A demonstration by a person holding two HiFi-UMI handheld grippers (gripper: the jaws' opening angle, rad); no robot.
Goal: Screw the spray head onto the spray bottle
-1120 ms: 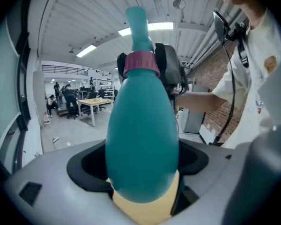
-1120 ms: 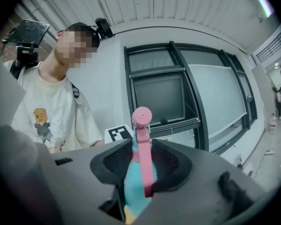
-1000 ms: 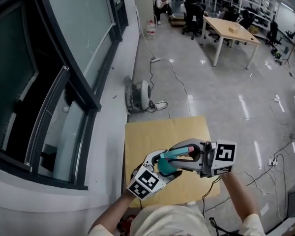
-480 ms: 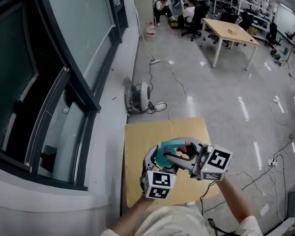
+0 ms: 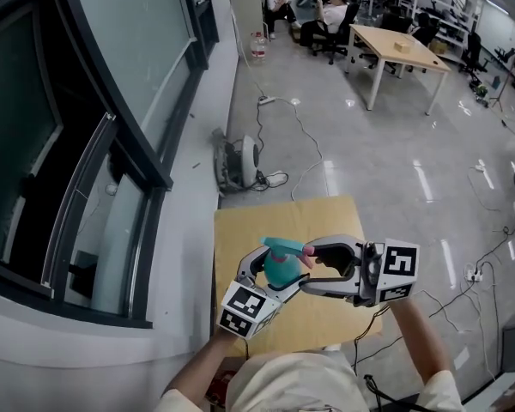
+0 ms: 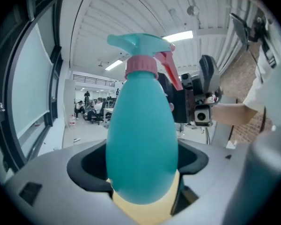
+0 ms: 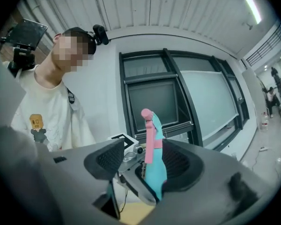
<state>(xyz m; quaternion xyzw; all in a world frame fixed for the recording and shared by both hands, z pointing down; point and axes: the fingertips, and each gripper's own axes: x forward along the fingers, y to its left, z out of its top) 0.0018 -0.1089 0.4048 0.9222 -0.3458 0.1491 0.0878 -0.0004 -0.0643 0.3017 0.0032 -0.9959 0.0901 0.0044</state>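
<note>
A teal spray bottle [image 5: 282, 269] [image 6: 143, 139] with a teal spray head [image 6: 139, 45], pink collar and pink trigger [image 6: 171, 72] on its neck is held upright over the small wooden table [image 5: 326, 221]. My left gripper [image 5: 270, 275] [image 6: 143, 175] is shut on the bottle's body. My right gripper [image 5: 319, 263] [image 7: 145, 165] sits at the bottle's right, level with the head. Its jaws are opening. The spray head [image 7: 152, 137] stands between them, and the pads do not press on it.
A dark-framed window [image 5: 86, 144] runs along the left. On the grey floor beyond the table lie a round fan-like device [image 5: 241, 162] and cables. Far back stands a long wooden desk [image 5: 395, 54] with people on office chairs.
The right gripper's jaws have spread off the spray head. The left gripper has rolled and shifted left, and the bottle now stands more upright between the two grippers.
</note>
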